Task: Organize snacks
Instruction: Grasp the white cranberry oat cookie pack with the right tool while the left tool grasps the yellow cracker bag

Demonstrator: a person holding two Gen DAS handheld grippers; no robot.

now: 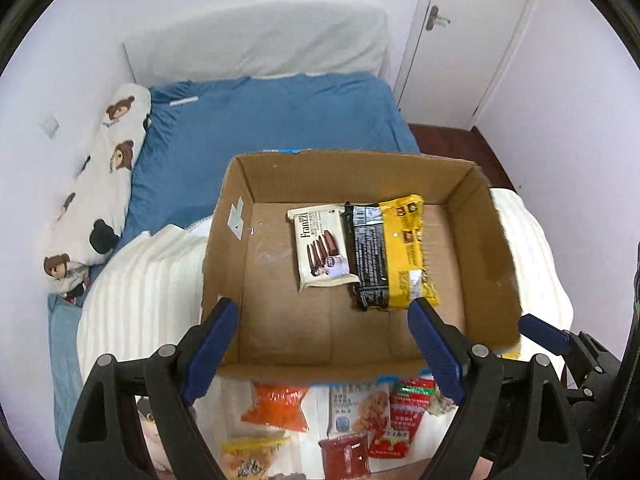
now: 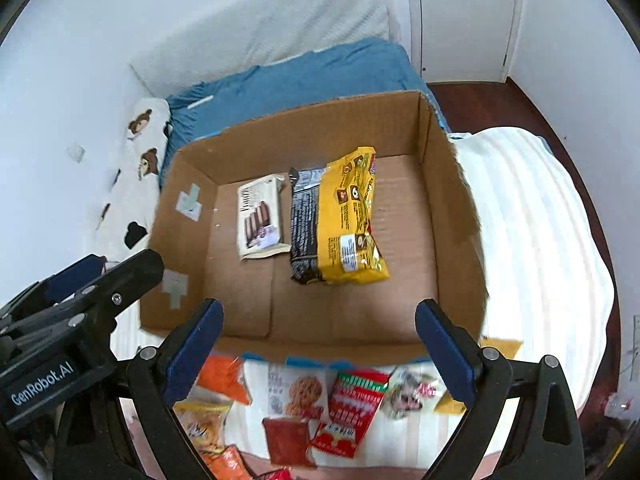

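An open cardboard box (image 1: 256, 176) (image 2: 304, 132) sits on a white blanket on the bed. Inside lie a white Franzzi biscuit pack (image 1: 322, 248) (image 2: 260, 216) and a yellow-and-black snack bag (image 1: 394, 252) (image 2: 344, 216), side by side. In front of the box lie loose snacks: an orange packet (image 1: 278, 406) (image 2: 218, 376), a cookie pack (image 1: 358, 410) (image 2: 296, 396), a red packet (image 1: 404, 412) (image 2: 352, 408) and others. My left gripper (image 1: 324, 344) is open and empty over the box's near edge. My right gripper (image 2: 320, 344) is open and empty, also above the near edge.
The white blanket (image 2: 532, 216) surrounds the box. Blue bedsheet (image 1: 272, 116) and a bear-print pillow (image 1: 104, 184) lie behind and to the left. A white door (image 1: 468, 32) and dark floor (image 2: 480, 100) are at the right. The left gripper's body (image 2: 60, 320) is beside the right one.
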